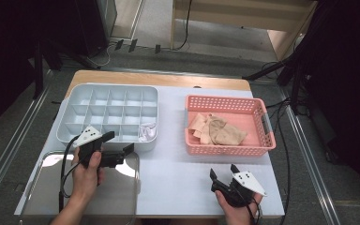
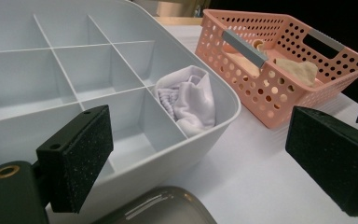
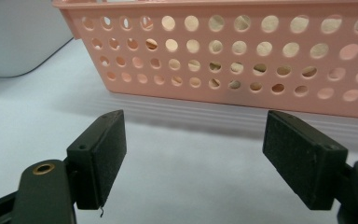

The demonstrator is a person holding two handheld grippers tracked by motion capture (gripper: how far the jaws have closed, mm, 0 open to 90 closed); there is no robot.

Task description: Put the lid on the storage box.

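Two grippers over the white-covered bench [image 1: 178,178], both released with nothing between the jaws. Left gripper [image 1: 122,143] held above the near-right corner of the grey divided tray [image 1: 75,112], by the far edge of the shiny metal tray [image 1: 42,197]; jaws wide apart and empty. White cloth [image 2: 189,100] bundled in the tray's near-right compartment, just beyond the left gripper's jaws, apart from both pads. Right gripper [image 1: 224,172] low over the bench at the near right, short of the pink perforated basket [image 1: 262,140], jaws spread and pointed at the basket's near wall, pads clear of it. Beige cloth [image 1: 218,131] heaped inside the basket, glimpsed through the holes in the right gripper view. Grey tray and basket side by side, well apart.
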